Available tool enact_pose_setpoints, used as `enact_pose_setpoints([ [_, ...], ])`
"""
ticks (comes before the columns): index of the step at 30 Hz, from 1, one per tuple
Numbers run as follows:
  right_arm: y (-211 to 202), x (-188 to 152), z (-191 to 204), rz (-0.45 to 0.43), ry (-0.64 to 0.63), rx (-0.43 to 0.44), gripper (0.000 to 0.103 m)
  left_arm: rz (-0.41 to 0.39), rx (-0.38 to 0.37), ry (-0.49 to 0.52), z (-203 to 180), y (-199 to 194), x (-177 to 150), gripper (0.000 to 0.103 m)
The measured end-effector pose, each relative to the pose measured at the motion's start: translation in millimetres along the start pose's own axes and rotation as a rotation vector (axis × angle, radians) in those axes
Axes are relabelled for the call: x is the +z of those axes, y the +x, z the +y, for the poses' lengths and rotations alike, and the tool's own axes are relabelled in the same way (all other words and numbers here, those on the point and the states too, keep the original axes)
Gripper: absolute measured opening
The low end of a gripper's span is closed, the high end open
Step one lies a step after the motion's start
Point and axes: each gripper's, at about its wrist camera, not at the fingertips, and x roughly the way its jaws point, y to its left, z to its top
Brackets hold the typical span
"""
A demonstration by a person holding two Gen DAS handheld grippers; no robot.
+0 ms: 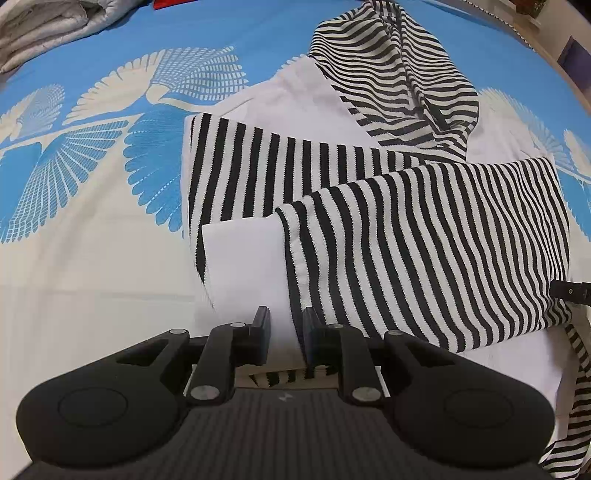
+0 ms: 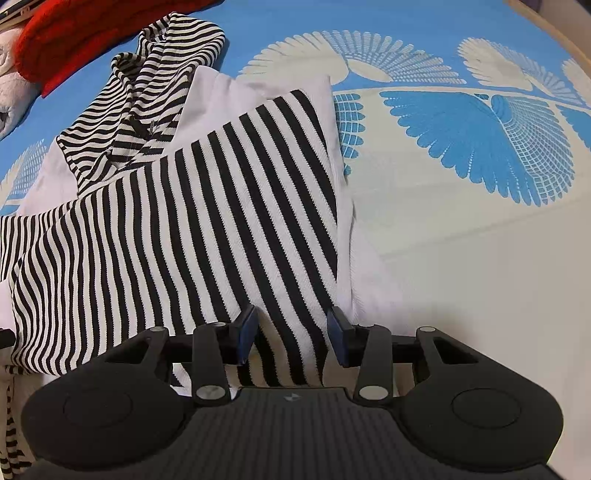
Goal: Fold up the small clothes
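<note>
I work over a bed sheet (image 1: 92,266), blue with pale fan-shaped prints, which fills both views. A grey quilted blanket (image 1: 44,29) lies bunched at the far left, and a red cloth (image 2: 74,44) lies beside it. The striped hoodie (image 1: 424,229) lies on the sheet in front of me, sleeves crossed over its white body, hood at the far end. My left gripper (image 1: 286,332) has its jaws slightly apart around the near white cuff. My right gripper (image 2: 291,332) stands wider apart, a striped fold between its fingers, not pinched.
</note>
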Motion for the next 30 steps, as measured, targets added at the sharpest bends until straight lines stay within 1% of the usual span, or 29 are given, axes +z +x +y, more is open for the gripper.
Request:
enact_pose_setpoints([
  [3,-6,1,2,-0.017,0.006,0.005,0.043,-0.001,0.0,-0.004,0,0,1,0.021],
  [7,-12,2,8,-0.058,-0.052,-0.009,0.044,-0.001,0.001,-0.012,2,1,1,0.021],
  [9,-3,0,3,-0.02,-0.041,-0.018,0.044,0.013,-0.002,-0.017,4,6,0,0.021],
  [10,2,0,-1,0.001,-0.022,-0.019,0.045,0.032,-0.005,-0.024,5,12,-1,0.021],
  [12,2,0,-5,0.0,-0.008,-0.027,0.045,0.046,-0.014,-0.032,8,17,-3,0.022],
  [14,-6,3,-5,-0.02,0.005,-0.009,0.045,0.047,-0.022,-0.046,10,14,-1,0.023],
  [17,-19,9,-4,-0.065,-0.007,-0.004,0.045,0.014,-0.039,-0.076,13,3,5,0.024],
  [22,-37,16,-3,-0.138,-0.044,-0.035,0.045,-0.07,-0.011,-0.059,10,-16,12,0.026],
  [26,-51,20,-6,-0.18,-0.076,-0.059,0.045,-0.134,-0.013,-0.085,13,-28,20,0.038],
  [27,-53,20,-7,-0.188,-0.083,-0.065,0.045,-0.163,-0.02,-0.091,13,-33,23,0.04],
  [28,-56,21,-7,-0.196,-0.09,-0.072,0.045,-0.191,-0.022,-0.092,13,-38,24,0.046],
  [29,-58,21,-7,-0.201,-0.095,-0.075,0.046,-0.223,-0.021,-0.089,12,-43,26,0.055],
  [30,-60,21,-8,-0.206,-0.098,-0.077,0.046,-0.253,-0.016,-0.084,11,-48,26,0.06],
])
